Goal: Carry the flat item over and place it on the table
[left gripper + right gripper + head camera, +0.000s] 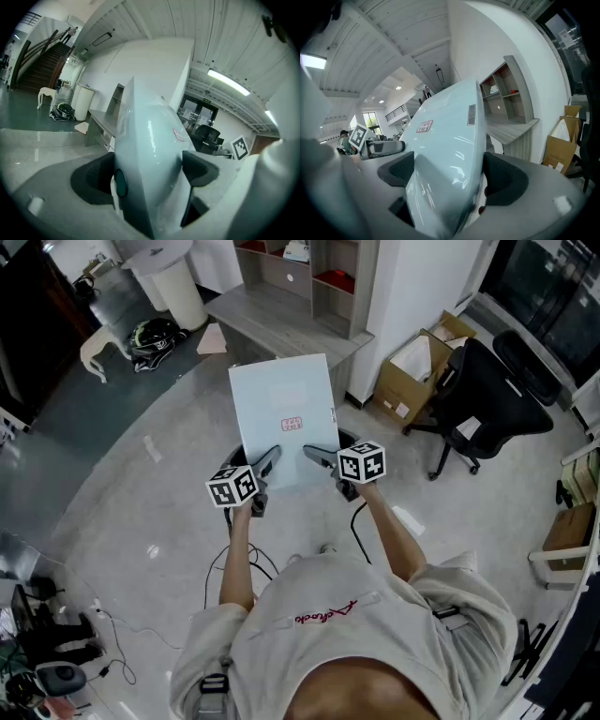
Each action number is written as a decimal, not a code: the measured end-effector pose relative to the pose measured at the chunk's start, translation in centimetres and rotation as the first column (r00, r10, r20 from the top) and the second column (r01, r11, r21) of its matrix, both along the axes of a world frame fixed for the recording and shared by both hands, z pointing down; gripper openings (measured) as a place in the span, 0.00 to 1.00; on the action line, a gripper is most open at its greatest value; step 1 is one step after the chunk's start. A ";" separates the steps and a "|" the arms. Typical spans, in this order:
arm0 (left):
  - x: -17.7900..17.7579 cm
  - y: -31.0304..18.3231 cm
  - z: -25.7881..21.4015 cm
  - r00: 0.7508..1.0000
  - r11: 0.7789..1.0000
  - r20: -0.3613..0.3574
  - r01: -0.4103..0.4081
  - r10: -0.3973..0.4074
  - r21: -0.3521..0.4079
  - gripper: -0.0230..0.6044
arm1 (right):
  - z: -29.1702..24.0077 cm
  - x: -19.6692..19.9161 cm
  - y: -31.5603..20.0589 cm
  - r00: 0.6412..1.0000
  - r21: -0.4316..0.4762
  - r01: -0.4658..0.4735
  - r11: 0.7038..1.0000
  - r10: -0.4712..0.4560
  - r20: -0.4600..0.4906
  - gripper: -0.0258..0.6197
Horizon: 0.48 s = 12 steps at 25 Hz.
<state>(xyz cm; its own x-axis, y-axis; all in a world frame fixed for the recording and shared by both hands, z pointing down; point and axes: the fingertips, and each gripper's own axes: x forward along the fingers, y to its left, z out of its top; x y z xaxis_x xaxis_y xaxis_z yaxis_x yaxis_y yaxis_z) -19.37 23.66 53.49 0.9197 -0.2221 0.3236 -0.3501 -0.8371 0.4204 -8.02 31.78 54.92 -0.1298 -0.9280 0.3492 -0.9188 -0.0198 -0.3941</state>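
Note:
The flat item [286, 418] is a pale blue slab with a small red label, held level in the air over the floor in front of the person. My left gripper [265, 465] grips its near left edge and my right gripper [323, 458] its near right edge. In the left gripper view the flat item [150, 154] fills the gap between the wide-set jaws of the left gripper [147, 174]. In the right gripper view the flat item [445, 154] likewise sits clamped in the right gripper [450, 177]. A grey table [281, 329] stands just beyond the item.
A shelf unit [319, 273] stands on the table's far side. Cardboard boxes [412, 371] and a black office chair [487, 399] are to the right. A white bin [178, 287] and a helmet [155, 336] are at the far left. Cables [234, 568] lie on the floor.

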 end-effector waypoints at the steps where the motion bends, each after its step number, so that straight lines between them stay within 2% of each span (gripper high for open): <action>1: 0.0 0.0 0.0 1.000 1.000 0.000 0.001 -0.001 0.001 0.78 | 0.0 0.1 0.0 1.000 0.001 0.000 1.000 0.000 -0.001 0.78; 12: 1.2 1.4 0.4 1.000 1.000 0.001 0.013 -0.013 -0.004 0.78 | 0.2 1.3 1.3 1.000 0.009 0.008 1.000 -0.008 0.000 0.78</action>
